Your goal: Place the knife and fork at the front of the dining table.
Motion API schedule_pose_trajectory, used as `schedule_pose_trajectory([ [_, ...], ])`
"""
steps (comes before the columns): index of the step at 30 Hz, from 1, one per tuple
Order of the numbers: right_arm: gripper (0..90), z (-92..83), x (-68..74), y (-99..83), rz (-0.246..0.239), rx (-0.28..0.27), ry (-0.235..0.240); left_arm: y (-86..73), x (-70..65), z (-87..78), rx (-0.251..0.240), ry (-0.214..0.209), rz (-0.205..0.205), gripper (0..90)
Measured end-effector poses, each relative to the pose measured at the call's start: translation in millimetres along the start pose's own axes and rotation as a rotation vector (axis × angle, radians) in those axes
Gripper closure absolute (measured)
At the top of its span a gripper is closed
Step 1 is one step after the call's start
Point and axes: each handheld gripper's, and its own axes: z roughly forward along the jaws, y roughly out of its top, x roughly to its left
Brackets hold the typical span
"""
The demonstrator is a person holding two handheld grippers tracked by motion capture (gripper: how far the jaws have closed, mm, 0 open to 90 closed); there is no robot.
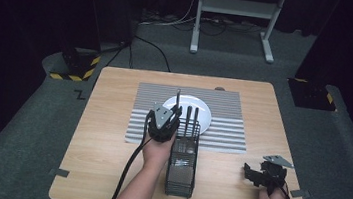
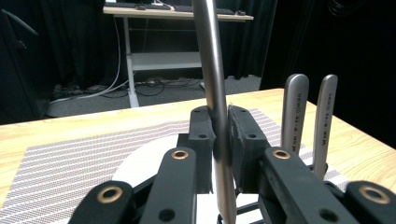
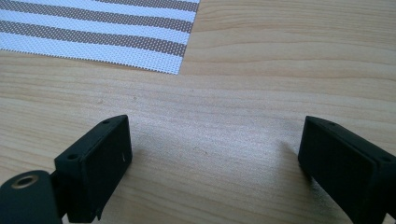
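Note:
A slim metal utensil handle [image 2: 214,84] stands upright between the pads of my left gripper [image 2: 222,135], which is shut on it. From the high view, that left gripper [image 1: 164,121] hovers just left of a black wire cutlery basket [image 1: 181,170], and the held handle [image 1: 177,97] pokes up over the white plate [image 1: 205,114]. Two more metal handles [image 2: 295,116] stand in the basket beside it. Which kind of utensil each one is stays hidden. My right gripper [image 1: 256,175] rests low at the table's front right, and its jaws [image 3: 215,158] are open wide over bare wood.
A striped grey-and-white placemat [image 1: 221,135] lies under the plate at mid-table; its corner [image 3: 140,42] is ahead of the right gripper. The wooden table [image 1: 110,137] has bare room left and right. A white desk frame [image 1: 234,15] stands beyond on the floor.

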Motion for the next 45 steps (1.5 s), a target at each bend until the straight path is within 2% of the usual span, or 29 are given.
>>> schedule_pose_trajectory([
  [8,9.4,0.0,0.0,0.0,0.000,0.000,0.000,2.5,-2.1,-2.9,-0.001,-0.030,-0.011,81.9],
  [11,9.4,0.0,0.0,0.0,0.000,0.000,0.000,2.4,-5.2,-4.5,-0.020,-0.048,-0.013,82.7],
  [14,9.4,0.0,0.0,0.0,0.000,0.000,0.000,3.0,-6.8,-6.6,-0.034,-0.047,-0.005,82.8],
  [18,9.4,0.0,0.0,0.0,0.000,0.000,0.000,5.5,-6.1,-10.3,-0.049,-0.063,-0.024,82.9],
  [21,9.5,0.0,0.1,0.0,0.000,0.000,0.000,9.8,-6.1,-17.4,-0.085,-0.084,-0.040,83.0],
  [24,9.4,0.0,0.0,0.0,0.000,0.000,0.000,12.2,-7.5,-20.5,-0.096,-0.095,-0.044,83.0],
  [30,9.5,0.0,0.0,0.0,0.000,0.000,0.000,23.5,-9.3,-31.2,-0.152,-0.123,-0.060,83.0],
  [33,9.5,0.0,0.0,0.0,0.000,0.000,0.000,35.7,-10.4,-41.7,-0.193,-0.134,-0.054,83.0],
  [34,9.5,0.0,0.0,0.0,0.000,0.000,0.000,35.7,-10.4,-41.7,-0.193,-0.134,-0.054,83.0],
  [35,9.4,0.0,0.0,0.0,0.000,0.000,0.000,42.8,-10.7,-49.4,-0.219,-0.137,-0.042,83.0],
  [45,9.4,0.0,0.0,0.0,0.000,0.000,0.000,66.6,-9.0,-74.1,-0.292,-0.158,-0.038,83.1],
])
